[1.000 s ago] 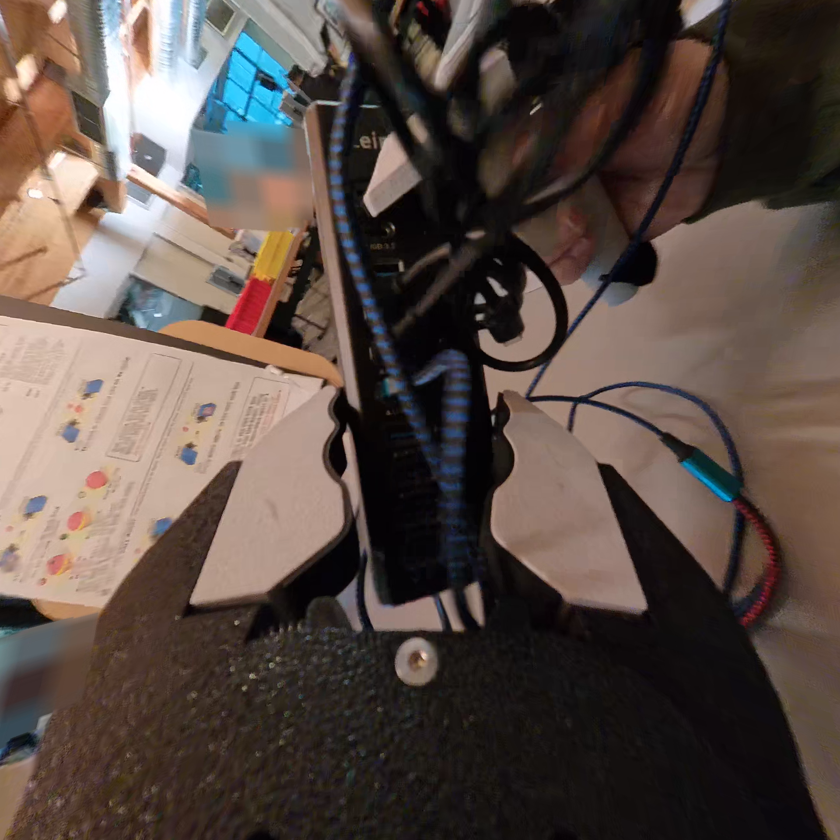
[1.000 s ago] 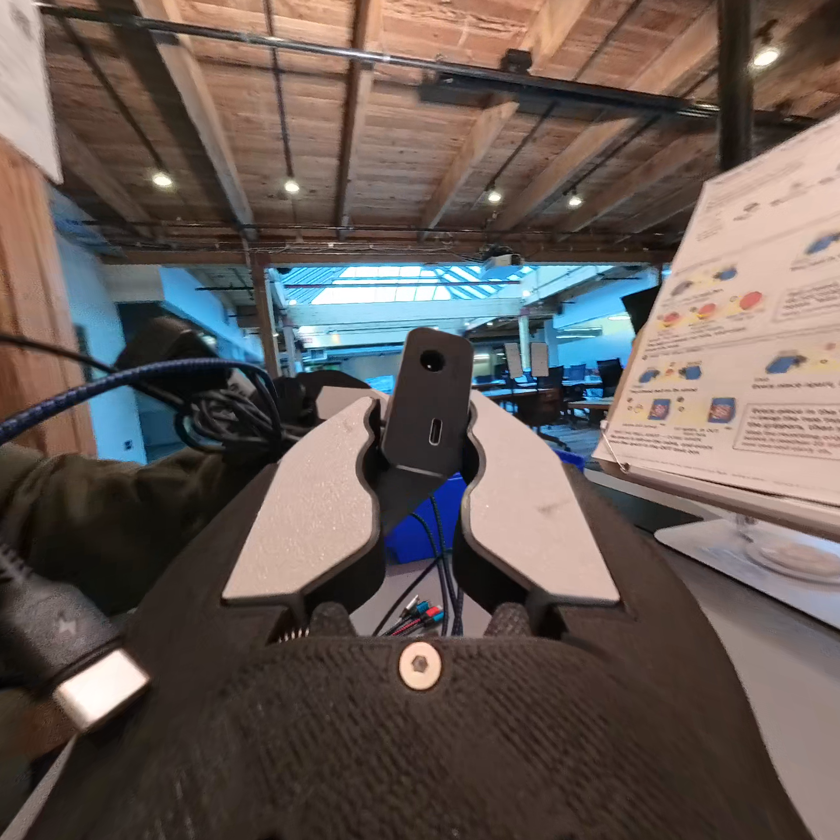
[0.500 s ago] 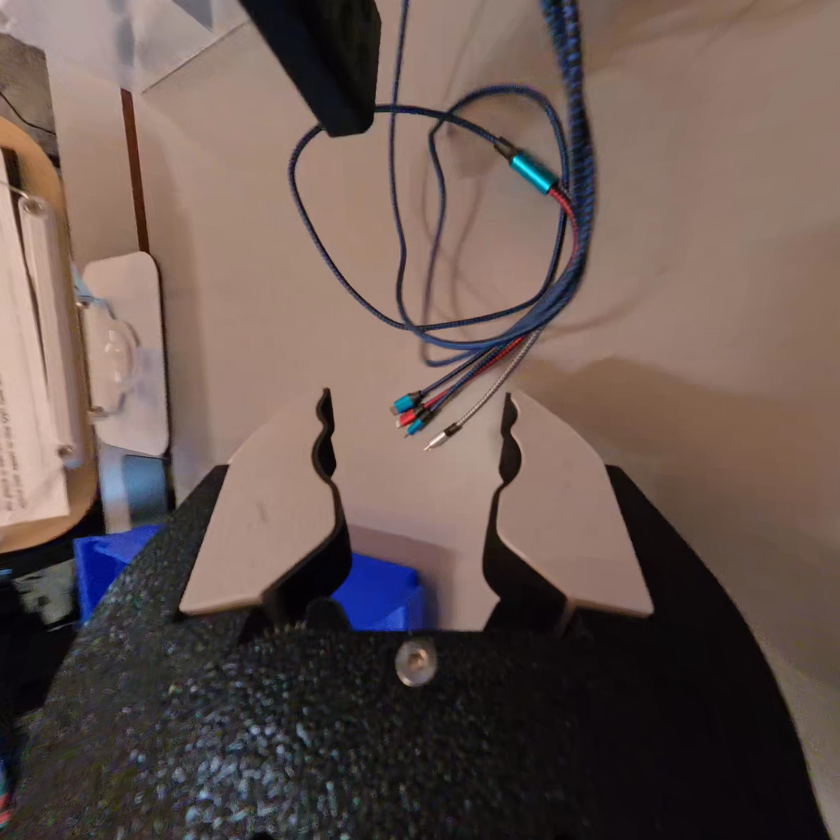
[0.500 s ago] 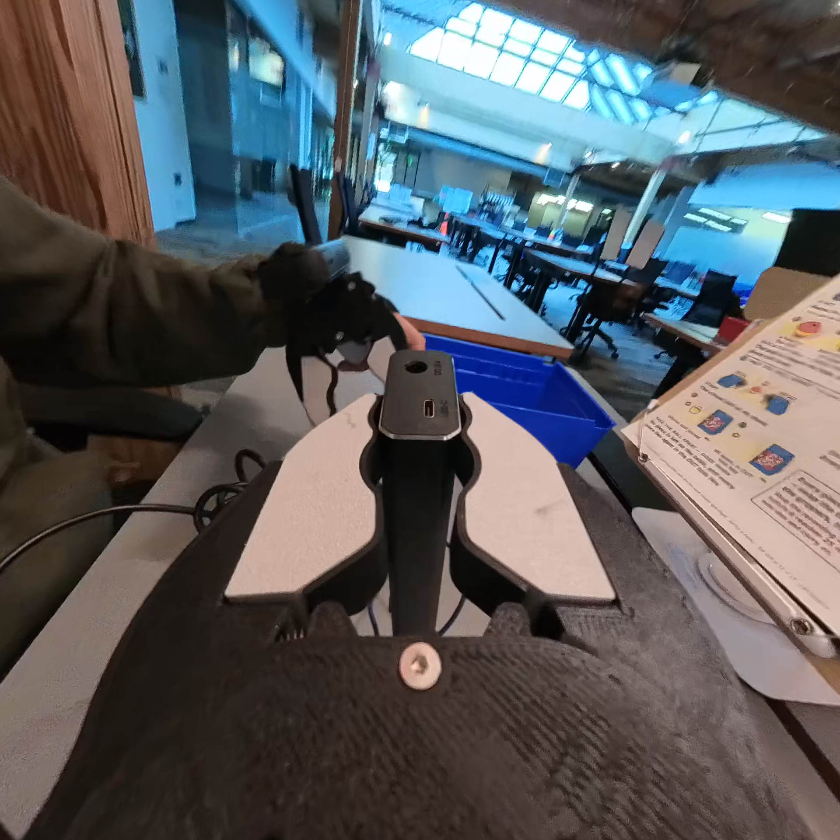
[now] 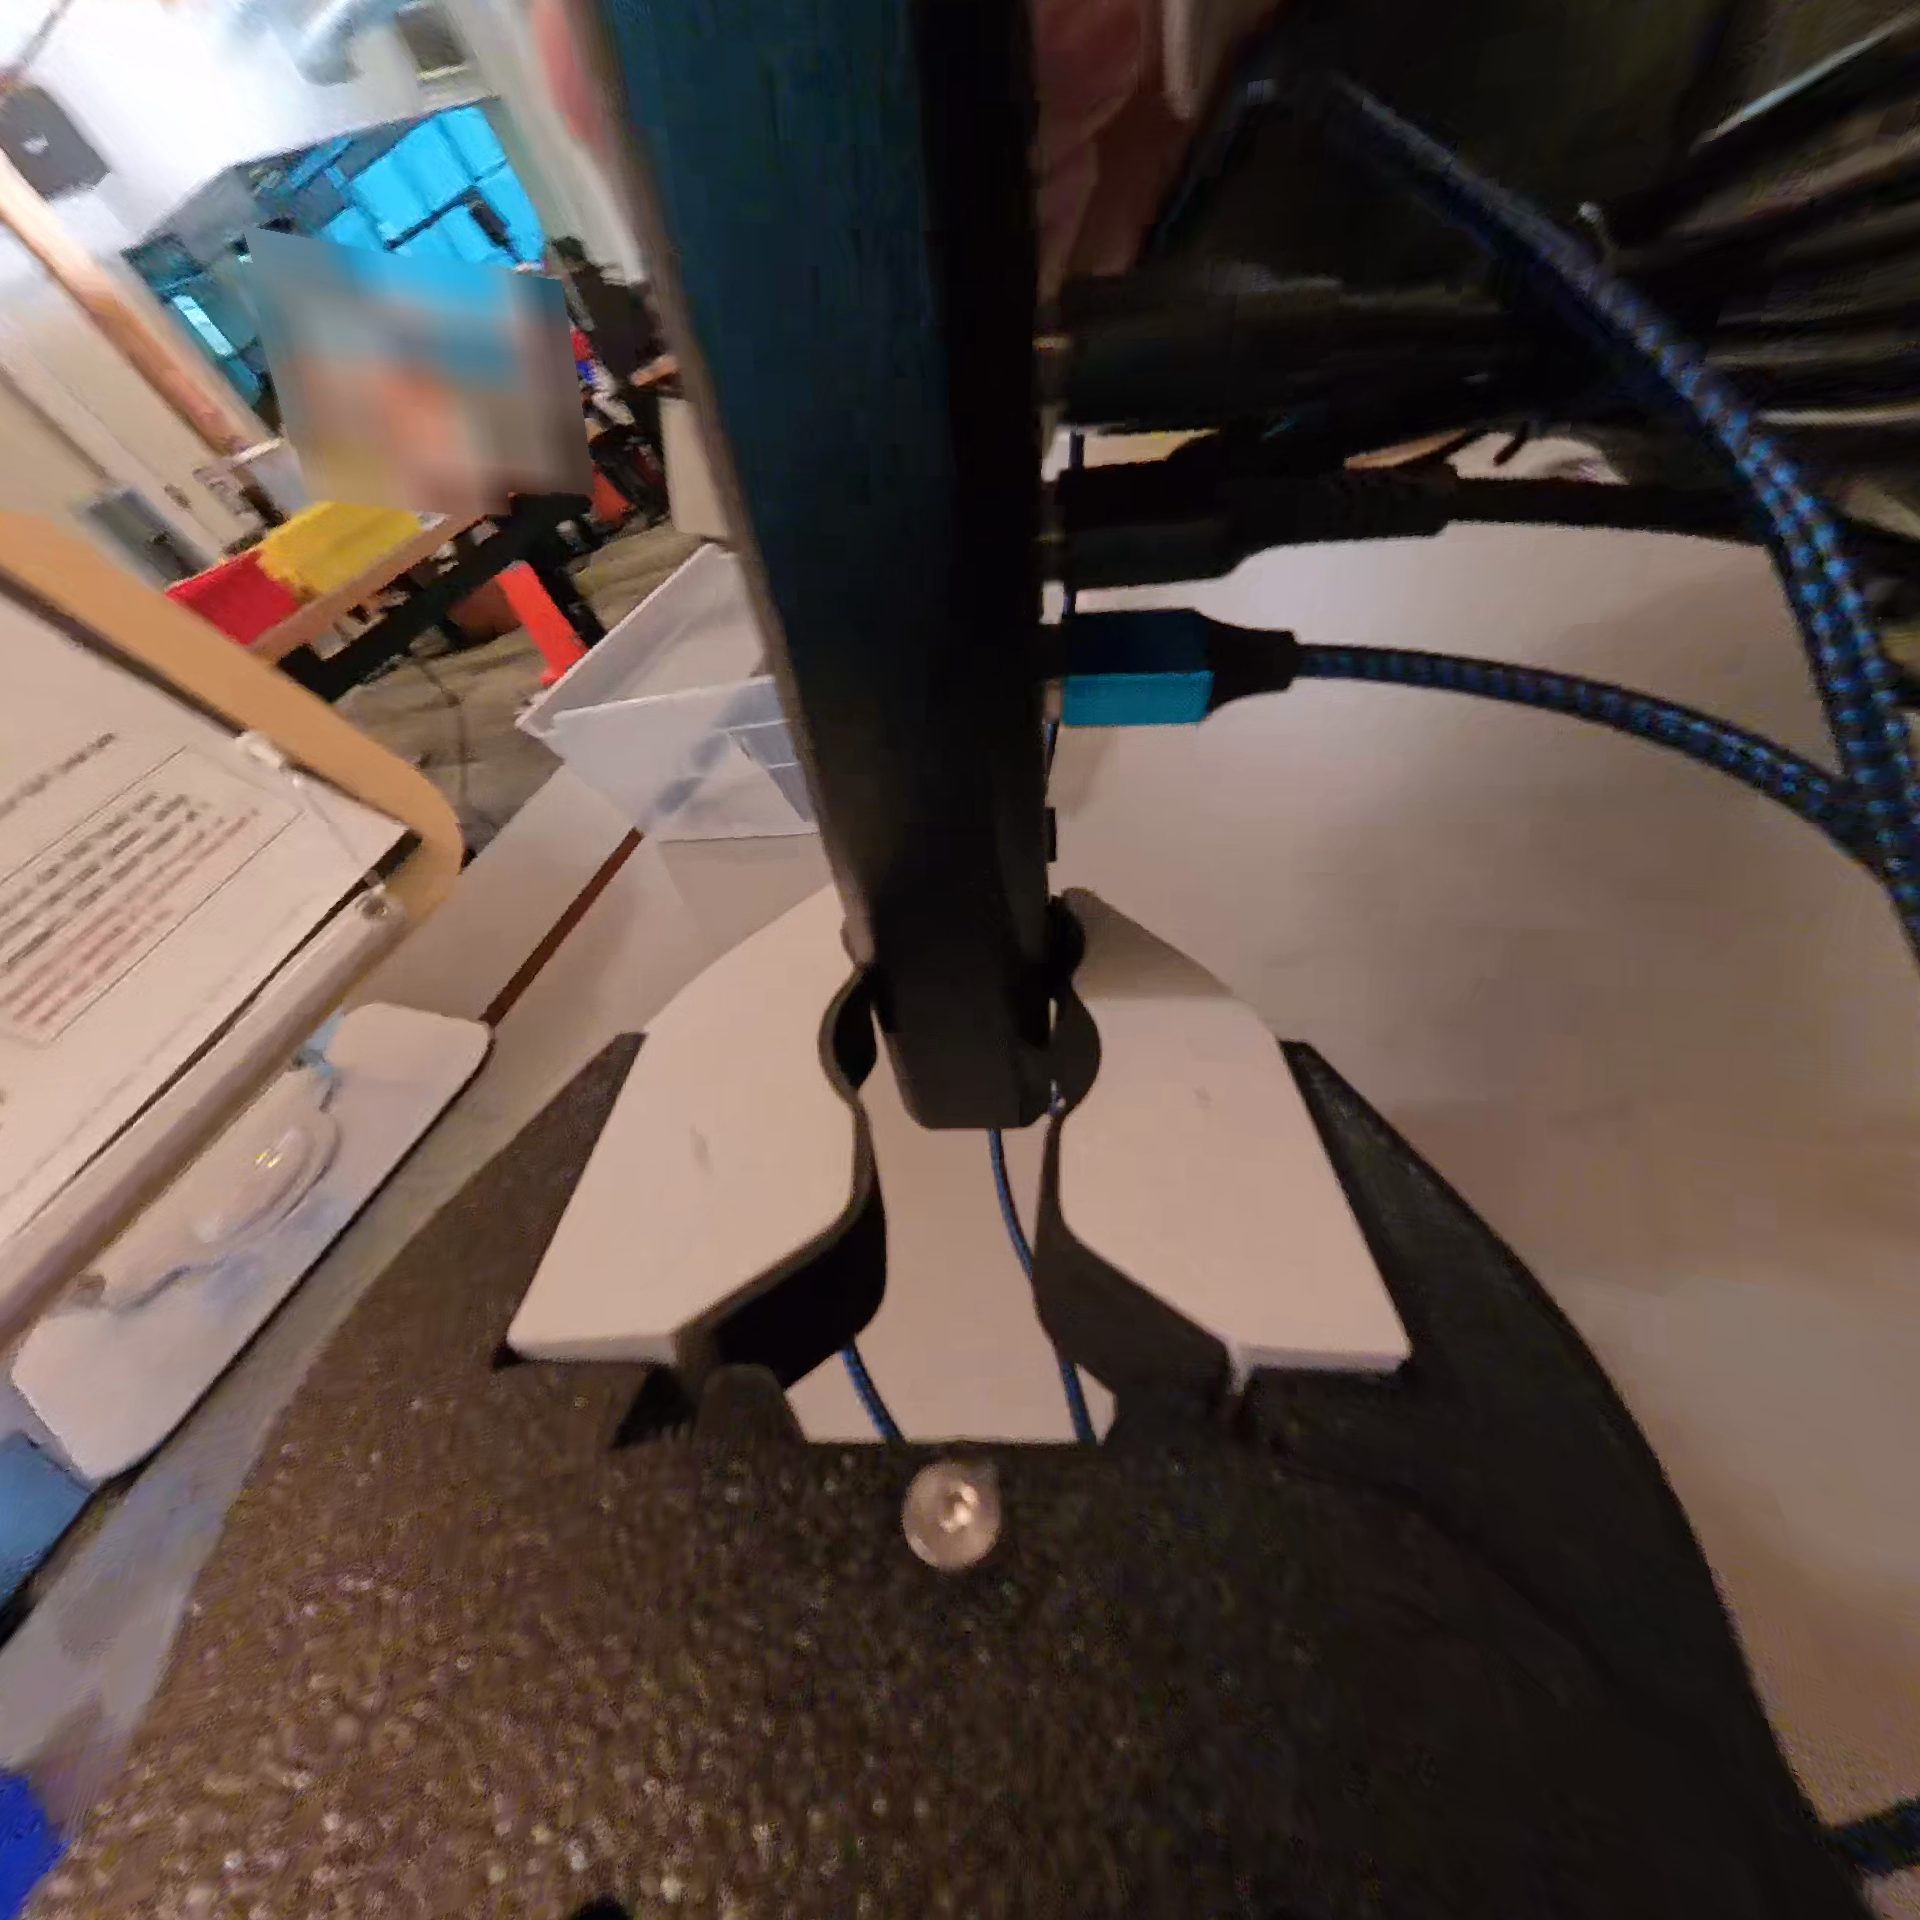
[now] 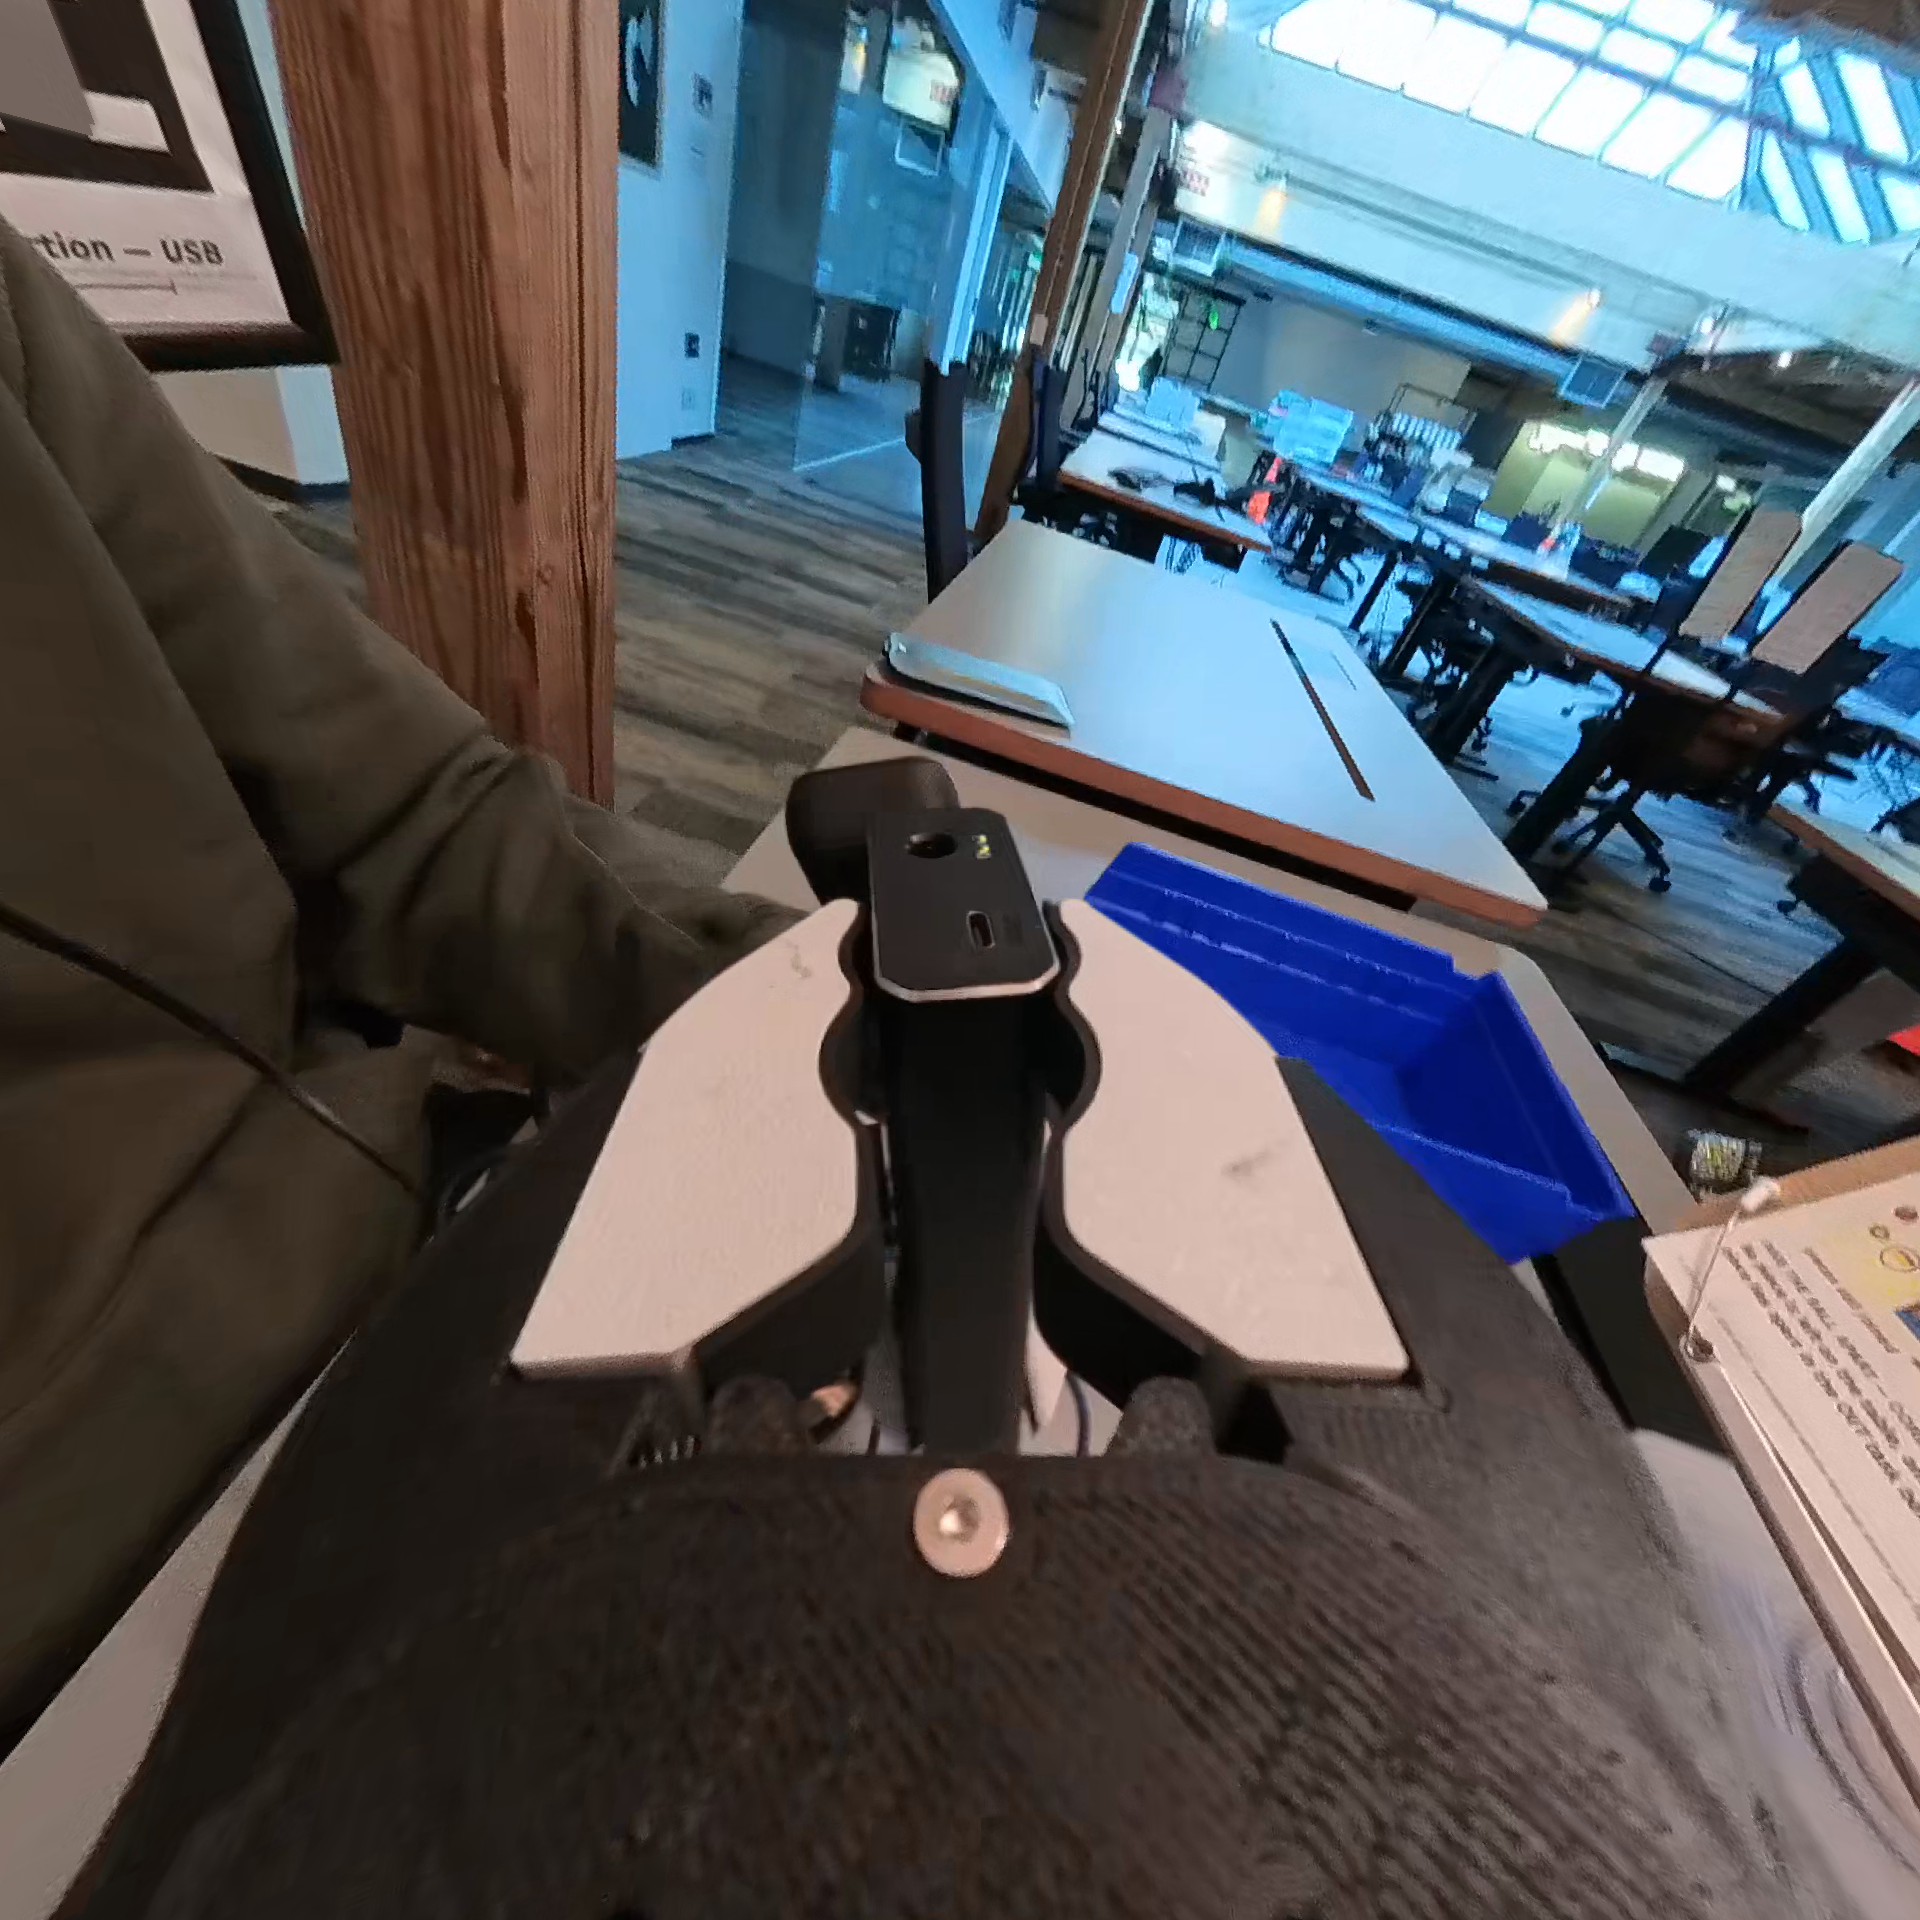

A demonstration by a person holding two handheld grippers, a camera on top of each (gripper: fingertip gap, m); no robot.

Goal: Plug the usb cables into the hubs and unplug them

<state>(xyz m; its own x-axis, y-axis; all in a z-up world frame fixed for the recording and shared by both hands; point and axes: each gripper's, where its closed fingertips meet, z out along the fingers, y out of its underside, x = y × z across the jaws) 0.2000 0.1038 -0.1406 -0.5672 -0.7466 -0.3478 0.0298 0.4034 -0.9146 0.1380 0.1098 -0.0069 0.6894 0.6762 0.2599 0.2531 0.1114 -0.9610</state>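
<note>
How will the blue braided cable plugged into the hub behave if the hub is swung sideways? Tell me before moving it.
The blue braided cable looks floppy: it droops in a curve from its plug, so it would likely trail the hub. It seems light. The left gripper clamps only the hub's end, so the hub may pivot.

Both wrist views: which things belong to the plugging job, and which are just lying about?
Job:
- black hub
- blue braided cable, plugged in
- left hand-held gripper
- right hand-held gripper

Lying about:
- blue bin
- clear bin
- instruction sheet
</note>
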